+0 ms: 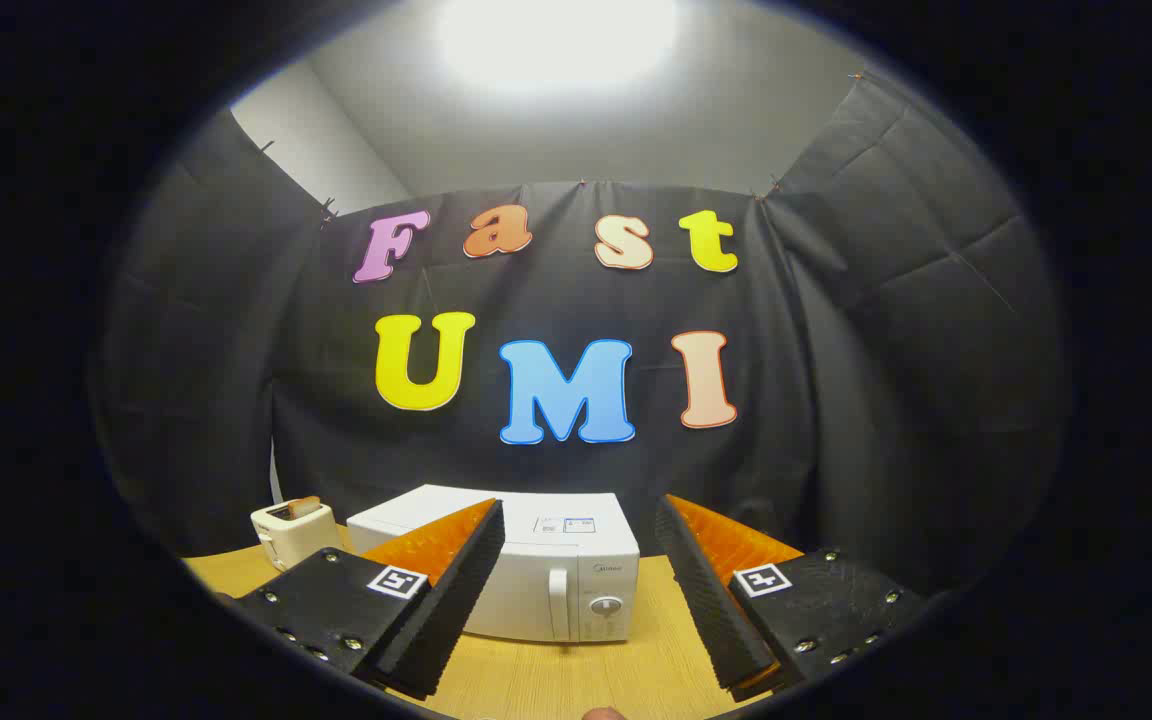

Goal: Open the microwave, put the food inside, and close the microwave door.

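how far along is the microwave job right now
Nothing looks done yet: the microwave sits on the wooden table with its door shut. In hand: the gripper is open and empty, its fingers apart with the microwave beyond them. Left: open the door, put the food in, close it. A toaster stands beside the microwave.

Black cloth (pixel 836 400) draped as booth wall on three sides, creased, pinned along the top edge. Pale grey room wall (pixel 576 140) above the cloth, corner showing at upper left. Strong ceiling light (pixel 556 35) overhead, blown out to white, glare spreading down the wall. Wooden tabletop (pixel 556 680) at the bottom, light yellow-brown, grain visible, running back to the cloth. Narrow pale gap (pixel 274 475) in the cloth at the left near table level. Cloth darker toward both sides.
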`<move>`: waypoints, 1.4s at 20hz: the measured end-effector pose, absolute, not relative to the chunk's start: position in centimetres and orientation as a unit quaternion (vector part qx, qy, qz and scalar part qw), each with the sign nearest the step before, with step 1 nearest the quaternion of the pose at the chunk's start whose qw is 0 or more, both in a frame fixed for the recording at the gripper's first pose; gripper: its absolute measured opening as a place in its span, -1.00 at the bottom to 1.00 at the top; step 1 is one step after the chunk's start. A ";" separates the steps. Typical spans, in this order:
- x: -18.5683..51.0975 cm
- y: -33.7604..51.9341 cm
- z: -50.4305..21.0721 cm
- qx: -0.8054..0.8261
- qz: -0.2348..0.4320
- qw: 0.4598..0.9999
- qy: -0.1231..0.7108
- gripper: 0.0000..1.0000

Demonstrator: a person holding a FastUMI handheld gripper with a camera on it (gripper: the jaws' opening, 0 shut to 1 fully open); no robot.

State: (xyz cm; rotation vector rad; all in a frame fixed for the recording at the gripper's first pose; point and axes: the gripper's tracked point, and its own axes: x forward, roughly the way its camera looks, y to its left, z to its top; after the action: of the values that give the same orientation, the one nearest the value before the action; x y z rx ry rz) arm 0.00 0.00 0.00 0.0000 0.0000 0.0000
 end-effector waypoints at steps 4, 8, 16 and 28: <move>0.3 0.3 -0.3 -0.001 0.002 1.000 0.003 0.92; 0.6 0.4 -0.5 0.005 0.004 1.000 0.005 0.92; 1.4 0.2 -0.9 0.006 0.010 1.000 0.006 0.92; 8.0 1.0 -6.1 0.013 0.042 0.998 0.037 0.92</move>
State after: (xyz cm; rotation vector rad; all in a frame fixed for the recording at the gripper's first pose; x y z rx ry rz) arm 8.04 0.95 -6.13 0.0269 0.0735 0.0838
